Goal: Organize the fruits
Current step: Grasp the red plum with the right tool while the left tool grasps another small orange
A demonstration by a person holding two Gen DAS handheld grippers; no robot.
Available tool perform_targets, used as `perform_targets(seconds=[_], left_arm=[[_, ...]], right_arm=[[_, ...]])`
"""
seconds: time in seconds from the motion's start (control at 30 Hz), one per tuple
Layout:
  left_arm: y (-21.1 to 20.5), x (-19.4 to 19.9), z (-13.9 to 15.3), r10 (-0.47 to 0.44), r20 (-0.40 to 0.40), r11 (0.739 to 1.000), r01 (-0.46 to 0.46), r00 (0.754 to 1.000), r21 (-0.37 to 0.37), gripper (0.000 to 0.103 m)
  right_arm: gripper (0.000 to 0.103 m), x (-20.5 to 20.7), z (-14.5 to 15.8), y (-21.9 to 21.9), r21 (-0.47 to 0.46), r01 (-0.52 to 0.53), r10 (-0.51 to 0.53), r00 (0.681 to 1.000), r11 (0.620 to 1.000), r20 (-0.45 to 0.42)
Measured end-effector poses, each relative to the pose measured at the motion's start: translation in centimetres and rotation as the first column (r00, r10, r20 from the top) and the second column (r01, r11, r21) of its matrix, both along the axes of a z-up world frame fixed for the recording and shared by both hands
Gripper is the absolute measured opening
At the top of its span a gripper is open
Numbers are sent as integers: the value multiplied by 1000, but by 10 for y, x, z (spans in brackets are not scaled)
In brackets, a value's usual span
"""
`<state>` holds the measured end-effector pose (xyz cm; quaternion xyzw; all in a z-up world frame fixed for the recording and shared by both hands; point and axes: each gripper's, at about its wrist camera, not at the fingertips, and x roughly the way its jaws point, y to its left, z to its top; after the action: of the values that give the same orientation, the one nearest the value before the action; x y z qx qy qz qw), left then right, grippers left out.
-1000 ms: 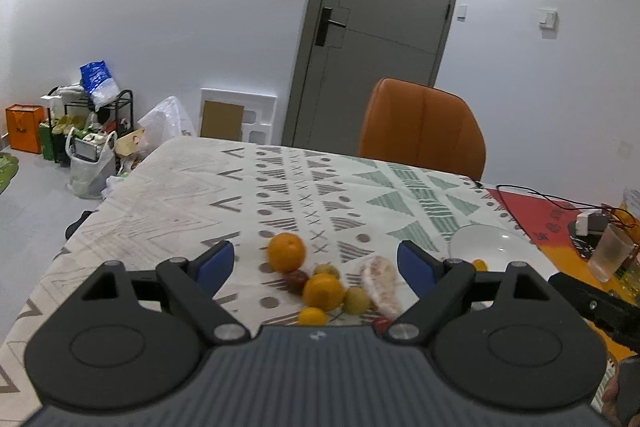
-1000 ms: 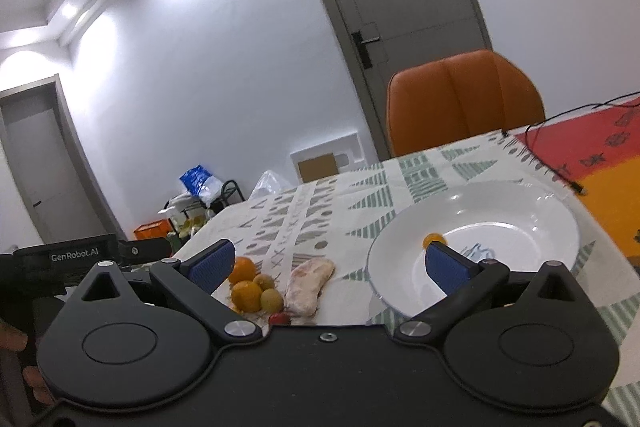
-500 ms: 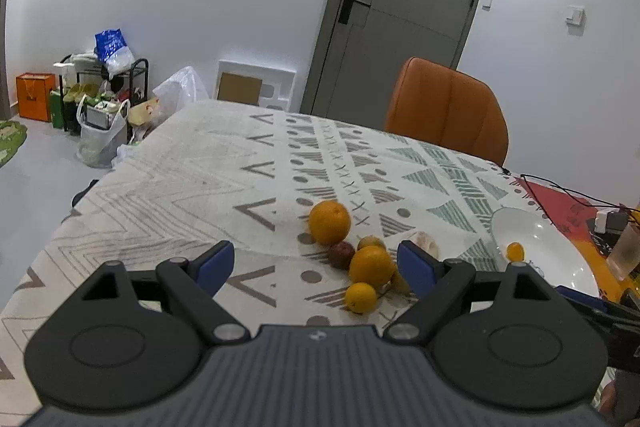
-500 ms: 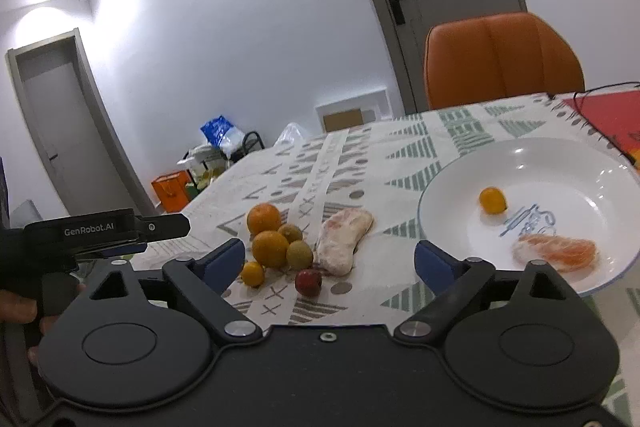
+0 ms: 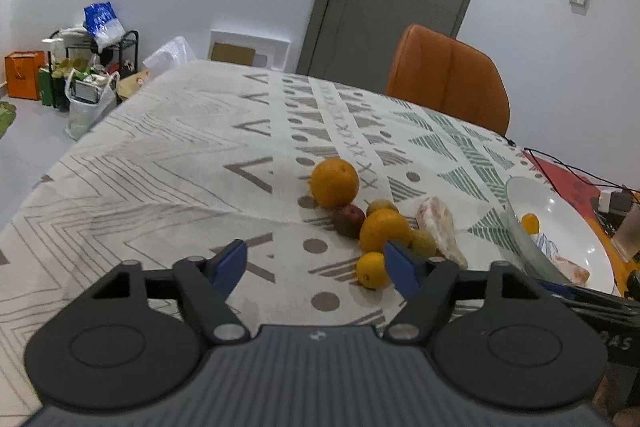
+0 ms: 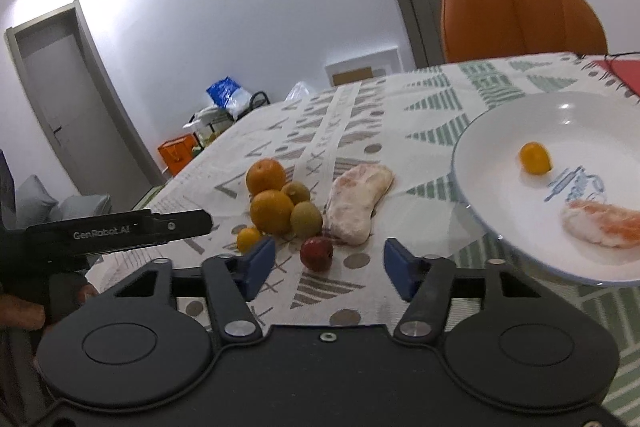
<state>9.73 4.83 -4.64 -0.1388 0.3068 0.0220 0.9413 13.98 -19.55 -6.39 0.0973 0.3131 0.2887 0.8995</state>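
Both tools hang above the table with jaws spread wide and nothing between them. Ahead of the right tool, a small red fruit lies closest, between its fingers in view but lower, on the cloth. Just beyond it sits a pale peeled segment, its long axis running away from the tool and slightly right, the broader end nearer. Left of that cluster two oranges, two green fruits and a small yellow citrus, touching or nearly so. Right of this tool a white plate holds a small orange fruit and another peeled segment, lying crosswise. From the left tool, the same pile sits ahead and right, the yellow citrus beside its right finger.
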Motion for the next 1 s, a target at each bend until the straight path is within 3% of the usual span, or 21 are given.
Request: perform_targets(seconds=[0.1, 0.4, 0.53, 0.83, 0.93, 1.0], left_arm=[[-2, 6, -4, -17, -14, 1000, 17, 1000, -14, 63], [-9, 17, -13, -78, -30, 996, 77, 996, -52, 47], [-11, 19, -12, -96, -30, 994, 94, 995, -52, 43], [-22, 23, -17, -129, -40, 990, 127, 991, -55, 40], [-30, 26, -17, -139, -48, 989, 136, 989, -50, 25], [-32, 28, -17, -133, -53, 990, 131, 990, -47, 22]], right_arm=[[41, 7, -6, 6, 2, -23, 23, 999, 1000, -32], [38, 19, -15, 21, -7, -53, 52, 997, 999, -58], [25, 19, -16, 26, -20, -56, 55, 997, 998, -46], [22, 19, -13, 20, -13, -33, 32, 998, 999, -53], [22, 16, -10, 13, -3, -16, 16, 999, 1000, -46], [22, 14, -8, 7, 5, -5, 5, 999, 1000, -40]])
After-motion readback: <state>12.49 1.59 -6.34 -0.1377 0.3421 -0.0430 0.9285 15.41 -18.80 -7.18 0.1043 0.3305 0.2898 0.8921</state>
